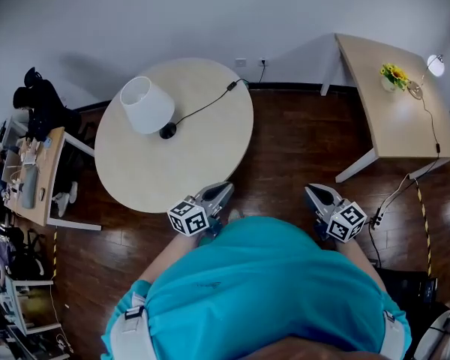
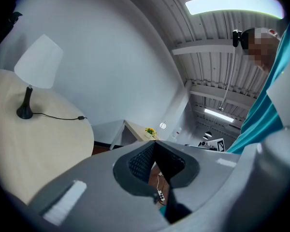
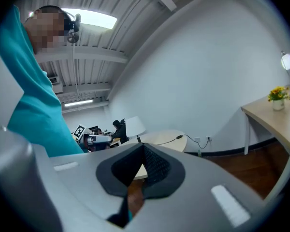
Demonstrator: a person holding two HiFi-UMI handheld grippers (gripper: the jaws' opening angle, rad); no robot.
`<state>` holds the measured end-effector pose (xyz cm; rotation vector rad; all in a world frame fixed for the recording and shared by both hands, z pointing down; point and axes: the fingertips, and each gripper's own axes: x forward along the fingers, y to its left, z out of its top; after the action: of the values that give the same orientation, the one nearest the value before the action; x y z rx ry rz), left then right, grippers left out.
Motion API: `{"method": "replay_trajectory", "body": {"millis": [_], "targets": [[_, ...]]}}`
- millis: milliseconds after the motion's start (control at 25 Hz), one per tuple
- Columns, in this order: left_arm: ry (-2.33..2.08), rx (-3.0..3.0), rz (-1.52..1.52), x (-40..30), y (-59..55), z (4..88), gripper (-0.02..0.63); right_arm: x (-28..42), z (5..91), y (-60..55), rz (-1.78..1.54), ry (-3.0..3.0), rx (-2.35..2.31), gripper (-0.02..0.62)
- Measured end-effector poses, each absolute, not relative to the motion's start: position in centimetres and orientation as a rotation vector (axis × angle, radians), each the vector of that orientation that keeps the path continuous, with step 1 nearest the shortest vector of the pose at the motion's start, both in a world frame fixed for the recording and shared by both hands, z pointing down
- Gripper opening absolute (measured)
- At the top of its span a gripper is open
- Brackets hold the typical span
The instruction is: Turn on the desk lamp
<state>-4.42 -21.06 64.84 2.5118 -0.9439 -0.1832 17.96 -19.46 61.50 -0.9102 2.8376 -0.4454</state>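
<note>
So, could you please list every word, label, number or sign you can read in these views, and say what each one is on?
No readable words, brands or numbers in any view.
Marker cube on the left tongs: black-and-white square patterns only, no letters.
Second marker cube on the right tongs: the same, patterns only.
Desk lamp, cord and round table: no print visible.

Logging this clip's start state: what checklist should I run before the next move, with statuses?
1. Desk lamp upright on round table: ok.
2. Cord switch in view, unobstructed: ok.
3. Cord plugged in: cannot tell.
4. Left hand-held gripper empty, jaws together: ok.
5. Right hand-held gripper empty, jaws together: ok.
6. Gripper at the switch: not ok, both near the person.
</note>
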Motion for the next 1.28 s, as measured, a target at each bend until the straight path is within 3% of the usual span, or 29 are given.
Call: {"method": "replay_trajectory", "body": {"millis": [720,1040,1280], "targets": [[-0.853,2.592,-0.192,-15.4,-49.1,63.5,0.106,3.6,56.9,-46.9,-0.537,2.937,-1.025,0.002],[-1.041,2.558,-0.051,-14.2,-56.3,68.6,0.106,5.7,59.9,-57.2,-0.559,2.980,-0.857,0.002],[-1.342,2.433,0.241,-7.3,-66.2,72.9,0.106,13.4,62.4,-67.5,-0.565,3.030,-0.600,0.002]]}}
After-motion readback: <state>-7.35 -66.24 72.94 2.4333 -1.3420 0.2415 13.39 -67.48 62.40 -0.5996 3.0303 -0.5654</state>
